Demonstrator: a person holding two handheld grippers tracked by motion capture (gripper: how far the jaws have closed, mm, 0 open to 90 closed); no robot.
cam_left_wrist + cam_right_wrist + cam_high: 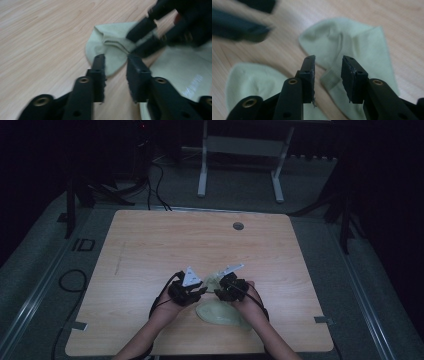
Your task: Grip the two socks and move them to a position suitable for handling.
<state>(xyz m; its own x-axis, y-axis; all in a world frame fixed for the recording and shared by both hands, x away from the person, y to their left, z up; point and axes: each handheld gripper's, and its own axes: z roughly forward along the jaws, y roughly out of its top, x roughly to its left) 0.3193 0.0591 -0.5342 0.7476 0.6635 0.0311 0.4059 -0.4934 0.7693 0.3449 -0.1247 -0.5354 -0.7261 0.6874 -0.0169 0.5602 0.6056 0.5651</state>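
Two pale green socks lie on the wooden table (200, 240) near its front edge. One sock (220, 314) lies flat by the person's right wrist. The other sock (212, 280) (112, 47) (352, 42) is rumpled, with a fold in it. My left gripper (202, 290) (115, 58) hovers at that sock's rounded end, jaws apart, one fingertip over the fabric edge. My right gripper (216, 291) (327, 60) faces it with its jaws apart just above the ribbed cuff, pressing on nothing. In the left gripper view the right gripper (143, 37) is blurred over the fold. The flat sock (180, 72) (252, 80) lies beside them.
A round grommet hole (238, 226) sits near the table's far edge. Beyond the table stands a white metal frame (240, 150), with dark cables (155, 185) on the floor at the left. Bare wood spreads to the left, right and far side of the socks.
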